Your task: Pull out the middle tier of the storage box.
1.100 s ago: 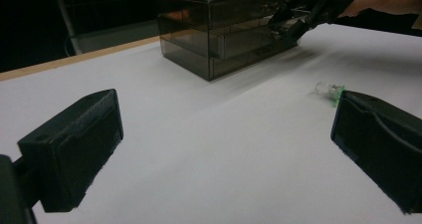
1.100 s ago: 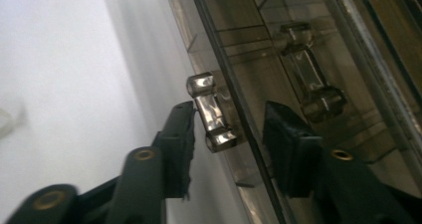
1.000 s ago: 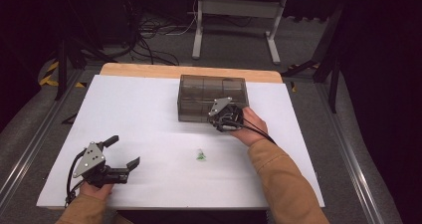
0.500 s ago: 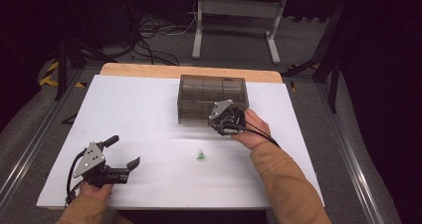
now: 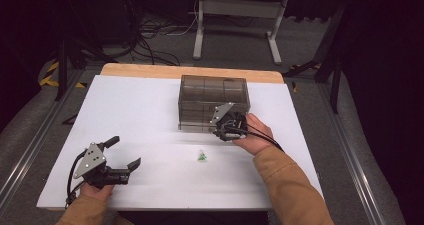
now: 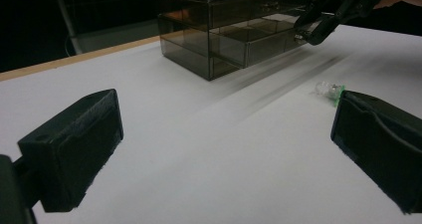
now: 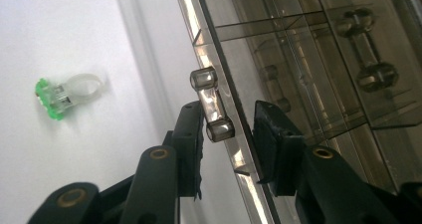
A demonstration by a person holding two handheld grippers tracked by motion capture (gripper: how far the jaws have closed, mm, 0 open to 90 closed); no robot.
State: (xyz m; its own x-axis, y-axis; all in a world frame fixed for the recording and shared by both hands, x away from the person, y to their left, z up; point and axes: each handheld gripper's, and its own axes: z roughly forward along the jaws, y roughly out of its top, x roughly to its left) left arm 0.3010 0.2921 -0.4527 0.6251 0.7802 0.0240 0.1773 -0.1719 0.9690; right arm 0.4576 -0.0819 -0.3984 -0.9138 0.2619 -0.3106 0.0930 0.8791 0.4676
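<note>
A smoky see-through drawer box stands at the back middle of the white table. My right gripper is at its front right. In the right gripper view the jaws straddle a drawer's bar handle. They have just been closing; one pad is at the handle and a gap shows on the other side. A small clear ring with a green top lies loose on the table, seen also as the ring. My left gripper rests open at the front left, nothing between its jaws.
The table's wooden far edge lies just behind the box. Dark floor with cables and a desk frame lies beyond. The left gripper view shows the box, the right gripper and the ring.
The right gripper has slid a little down the front of the drawer box, toward the near side. The left gripper and the ring have stayed put.
</note>
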